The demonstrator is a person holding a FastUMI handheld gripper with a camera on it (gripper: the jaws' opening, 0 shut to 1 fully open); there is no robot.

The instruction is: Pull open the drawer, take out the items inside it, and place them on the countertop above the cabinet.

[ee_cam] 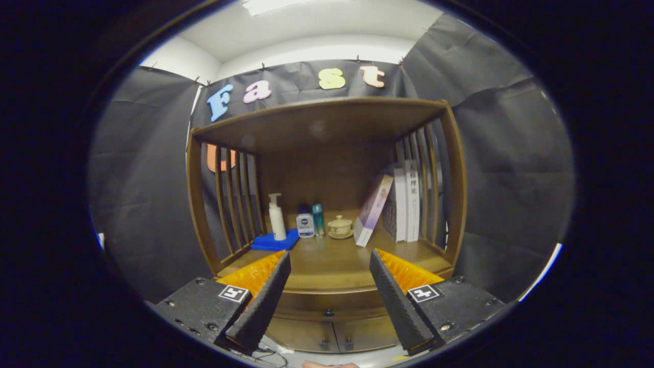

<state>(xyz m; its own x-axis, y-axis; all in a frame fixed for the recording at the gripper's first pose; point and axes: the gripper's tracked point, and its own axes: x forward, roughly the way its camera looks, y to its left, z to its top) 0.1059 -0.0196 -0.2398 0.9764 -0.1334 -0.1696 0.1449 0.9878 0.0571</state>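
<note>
Gripper view: claw (329,294) is spread wide, gripping nothing. The drawer (329,306) sits shut under the counter (327,266), between the fingertips, well ahead. Its small knob (328,312), likely rigid wood, is the hold point; it may slip. Contents hidden.

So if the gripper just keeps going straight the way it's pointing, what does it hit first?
Probably the cabinet's front edge just above the drawer knob. The gripper is open, with nothing between its fingers and the cabinet, though depth is hard to judge.
</note>
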